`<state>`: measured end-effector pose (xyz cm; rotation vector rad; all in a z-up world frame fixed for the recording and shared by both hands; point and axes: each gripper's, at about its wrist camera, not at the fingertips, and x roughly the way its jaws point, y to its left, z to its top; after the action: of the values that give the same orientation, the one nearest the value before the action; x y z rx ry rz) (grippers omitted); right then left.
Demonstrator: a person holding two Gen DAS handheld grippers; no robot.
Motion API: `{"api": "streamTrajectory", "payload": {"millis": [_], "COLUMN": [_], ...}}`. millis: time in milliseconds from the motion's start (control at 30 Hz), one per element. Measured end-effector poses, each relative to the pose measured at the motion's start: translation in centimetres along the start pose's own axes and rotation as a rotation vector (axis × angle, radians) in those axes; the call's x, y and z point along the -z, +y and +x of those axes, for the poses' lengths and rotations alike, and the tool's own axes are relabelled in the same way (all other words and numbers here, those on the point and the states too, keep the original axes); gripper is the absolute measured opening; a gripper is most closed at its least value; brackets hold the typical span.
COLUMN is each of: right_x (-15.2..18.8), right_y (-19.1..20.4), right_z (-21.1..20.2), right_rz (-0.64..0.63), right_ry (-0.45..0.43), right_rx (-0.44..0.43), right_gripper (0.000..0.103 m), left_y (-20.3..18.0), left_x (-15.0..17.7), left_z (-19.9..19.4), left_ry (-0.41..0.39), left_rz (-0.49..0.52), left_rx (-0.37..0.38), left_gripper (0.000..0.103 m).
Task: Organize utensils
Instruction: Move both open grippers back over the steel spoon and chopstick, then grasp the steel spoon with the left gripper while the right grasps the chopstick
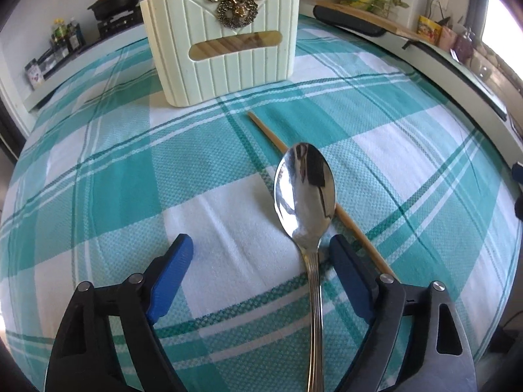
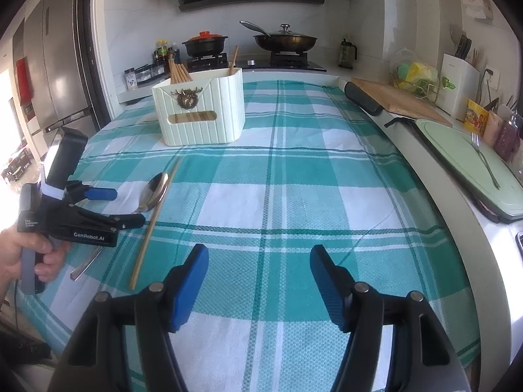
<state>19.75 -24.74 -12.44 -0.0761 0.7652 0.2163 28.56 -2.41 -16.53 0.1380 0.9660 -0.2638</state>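
A pale ribbed holder (image 1: 222, 42) with a brass deer badge stands at the far side of the desk (image 2: 294, 179), which is covered by a teal-and-white checked cloth; a bundle of chopsticks (image 2: 179, 72) sticks out of it. Behind it are a stove with a pot (image 2: 205, 43) and a lidded pan (image 2: 285, 40), and to the right a wooden board (image 2: 402, 101) and a green tray carrying a fork (image 2: 486, 160).

On the cloth a metal spoon (image 1: 305, 192) lies bowl-up, its handle running back between the spread fingers of the left tool (image 1: 260, 248), close beside the right-hand blue pad (image 1: 349, 274). Whether that pad touches the handle is hard to tell. A single chopstick (image 1: 327, 199) passes under the spoon's bowl at a slant.

The spoon's handle end is cut off at the lower edge of the left view. In the right view a hand (image 2: 31, 254) grips the left tool low over the cloth. The right tool (image 2: 260, 277) hovers above bare cloth, fingers wide apart, holding nothing.
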Motion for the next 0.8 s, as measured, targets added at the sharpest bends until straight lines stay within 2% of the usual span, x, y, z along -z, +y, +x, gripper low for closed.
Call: {"api": "streamTrajectory", "payload": {"millis": [133,300,333,500,533,800], "right_x": [0.0,0.2,0.2,0.2,0.2,-0.7], "right_y": [0.0,-0.1,-0.1,0.2,0.4,4.2], "right_z": [0.0,0.4,0.5,1.1,1.3,4.6], "right_rz": [0.004,0.007,0.006,0.003,-0.004,-0.087], "right_ry": [-0.001,0.018,0.021,0.043,0.053,0.138], "right_rx": [0.001,0.008,0.01,-0.002,-0.013,-0.133], "right_gripper": [0.066,0.066,0.066,0.066,0.066,0.066], "left_y": [0.0,0.2,0.2,0.9,1.0,3.2], "left_x": [-1.2,-2.2,-2.3,-1.9,-1.7,0.5], "left_z": [0.8,1.3,1.3,0.9,0.8,-0.9], "left_ry": [-0.015,-0.044,-0.05,-0.06,-0.058,-0.038], "left_rz": [-0.012,-0.026,-0.027,-0.047,-0.045,-0.083], "left_rx": [0.003,-0.002,-0.003,0.005,0.004,0.015], "left_gripper": [0.076,0.051,0.04,0.033,0.023,0.019]}}
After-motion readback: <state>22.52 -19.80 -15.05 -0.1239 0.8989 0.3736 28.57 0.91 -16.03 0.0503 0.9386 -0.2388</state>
